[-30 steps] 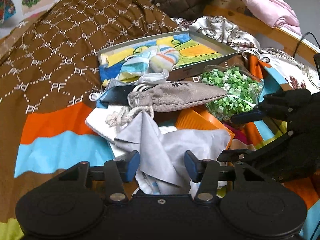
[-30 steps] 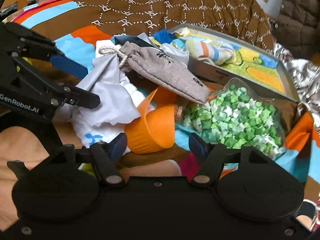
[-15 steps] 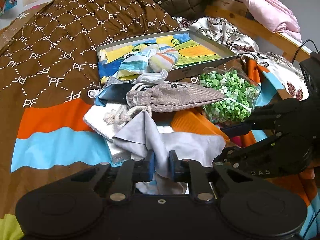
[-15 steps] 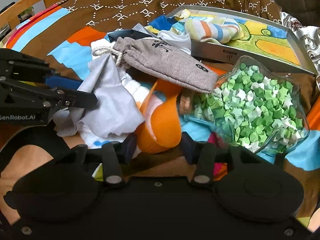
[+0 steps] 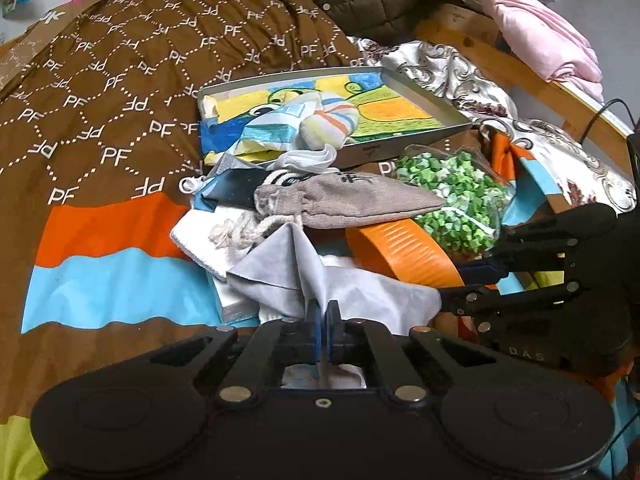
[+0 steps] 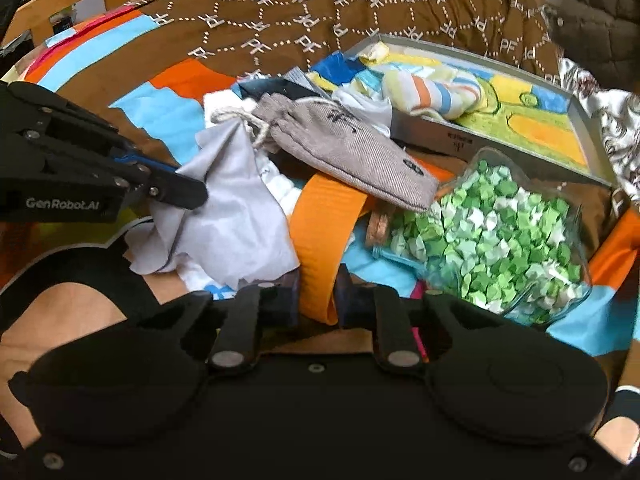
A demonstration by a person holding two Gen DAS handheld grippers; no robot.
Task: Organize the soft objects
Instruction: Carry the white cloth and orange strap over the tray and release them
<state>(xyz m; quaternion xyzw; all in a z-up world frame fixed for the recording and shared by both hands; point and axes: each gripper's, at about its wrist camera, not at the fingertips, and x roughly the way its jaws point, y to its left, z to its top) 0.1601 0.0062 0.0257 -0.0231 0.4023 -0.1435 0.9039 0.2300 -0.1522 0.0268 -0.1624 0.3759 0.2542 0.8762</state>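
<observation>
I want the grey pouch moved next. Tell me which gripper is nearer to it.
Left. The left gripper is shut on the grey cloth, just below the grey pouch. The right gripper, closing on the orange cup, sits farther off.

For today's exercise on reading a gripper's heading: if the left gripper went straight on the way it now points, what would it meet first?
The left gripper is shut on the grey cloth. Straight on, it would push further into that cloth, then probably the grey drawstring pouch behind it, though depth is unclear.
</observation>
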